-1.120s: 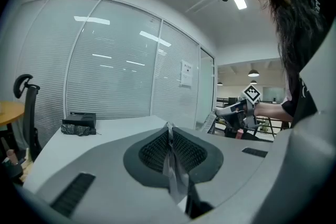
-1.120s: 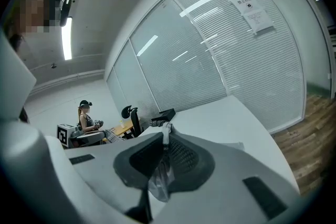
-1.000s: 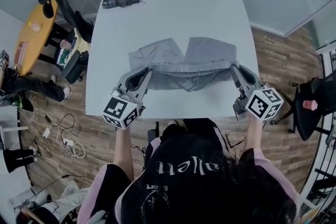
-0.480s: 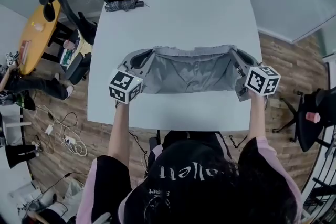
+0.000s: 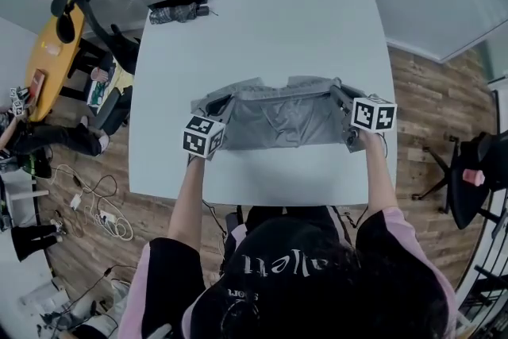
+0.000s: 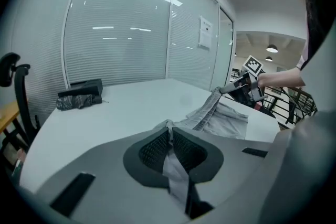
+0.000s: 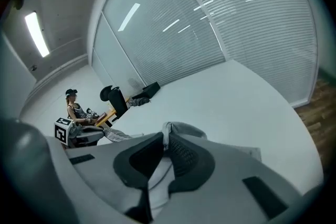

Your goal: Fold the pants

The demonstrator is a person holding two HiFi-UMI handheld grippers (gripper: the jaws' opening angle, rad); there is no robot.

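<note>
Both arms reach up from the bottom of the head view, well apart, with the left forearm point(image 5: 189, 198) and right forearm point(image 5: 379, 179) bare and nearly straight. The left tool point(image 5: 225, 102) sits left of centre, its marker cube nearest the person and its jaws pointing up-frame and slightly inward. The right tool point(image 5: 336, 90) mirrors it right of centre. Both tilt downward. In each tool's own view the jaws are pressed together on a fold of the grey pants point(image 5: 278, 121).

Soft grey cloth pants point(image 5: 279, 117) lie on a smooth matt table point(image 5: 270, 20)
</note>
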